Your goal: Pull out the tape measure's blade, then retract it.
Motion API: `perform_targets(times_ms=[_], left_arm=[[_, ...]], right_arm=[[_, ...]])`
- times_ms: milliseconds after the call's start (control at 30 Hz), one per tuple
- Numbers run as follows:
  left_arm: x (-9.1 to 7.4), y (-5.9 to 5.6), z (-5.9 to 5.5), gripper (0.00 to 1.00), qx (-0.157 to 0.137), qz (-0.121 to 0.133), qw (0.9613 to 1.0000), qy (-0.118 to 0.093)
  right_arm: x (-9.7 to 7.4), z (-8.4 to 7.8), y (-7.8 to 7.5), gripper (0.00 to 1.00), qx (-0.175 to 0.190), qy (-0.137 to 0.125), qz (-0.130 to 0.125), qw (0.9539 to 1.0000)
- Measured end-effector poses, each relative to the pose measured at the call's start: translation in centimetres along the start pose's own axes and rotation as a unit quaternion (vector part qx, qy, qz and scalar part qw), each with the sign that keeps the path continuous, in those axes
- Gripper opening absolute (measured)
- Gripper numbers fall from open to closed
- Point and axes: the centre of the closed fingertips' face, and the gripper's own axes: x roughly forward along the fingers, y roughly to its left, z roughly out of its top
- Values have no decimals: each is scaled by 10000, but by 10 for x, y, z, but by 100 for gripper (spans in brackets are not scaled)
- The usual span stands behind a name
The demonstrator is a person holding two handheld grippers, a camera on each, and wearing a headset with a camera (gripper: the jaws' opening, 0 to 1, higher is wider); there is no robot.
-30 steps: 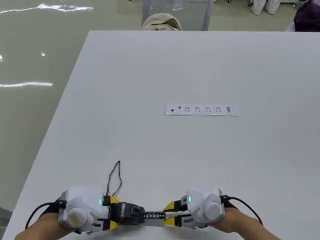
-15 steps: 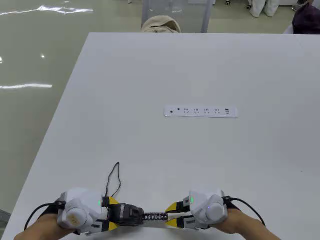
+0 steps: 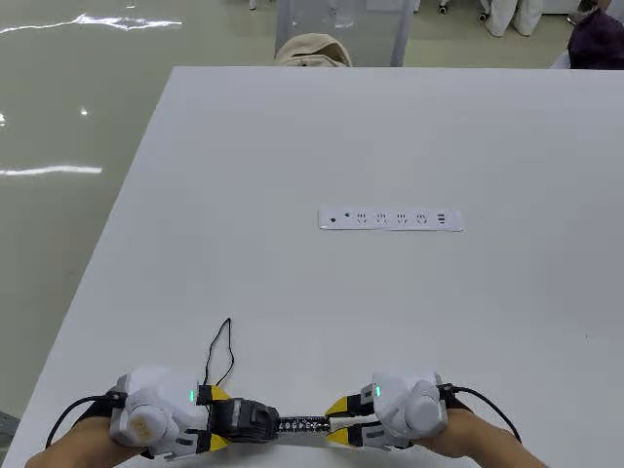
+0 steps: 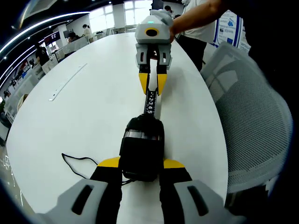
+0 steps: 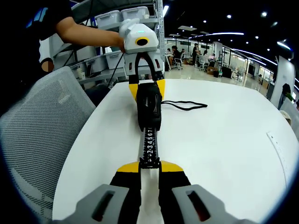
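Yellow-tipped jaws of the left gripper [image 4: 140, 164] are closed tight around the rear of the black tape measure [image 4: 141, 148]. It sits low and left of centre in the head view, at the near edge of the white tabletop [image 3: 390, 136]. Facing it at lower centre-right, the right gripper [image 5: 149, 166] has its jaws pinched together on the end of the blade [image 5: 149, 140]. The blade runs straight between the two, with printed numbers up to about seven showing.

Judging by that short exposed stretch, the pull-out step is in hand and far from finished. The next move likely calls for the right gripper to draw away along the blade's line while the left holds the tape measure firm and level. After that comes a guided return, so the blade does not snap back.

Counted: two grippers, one tape measure with one blade, one thin black cord [image 3: 222, 349] looping from the tape measure, and one white power strip [image 3: 390, 218] at mid-frame.
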Motion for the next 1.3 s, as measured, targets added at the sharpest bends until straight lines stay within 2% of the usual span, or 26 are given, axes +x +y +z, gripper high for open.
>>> perform_targets(times_ms=[1300], left_arm=[[2, -1, 2, 26, 5, -27, 10000, 11]], right_arm=[[-21, -19, 2, 10, 121, 107, -27, 9999]])
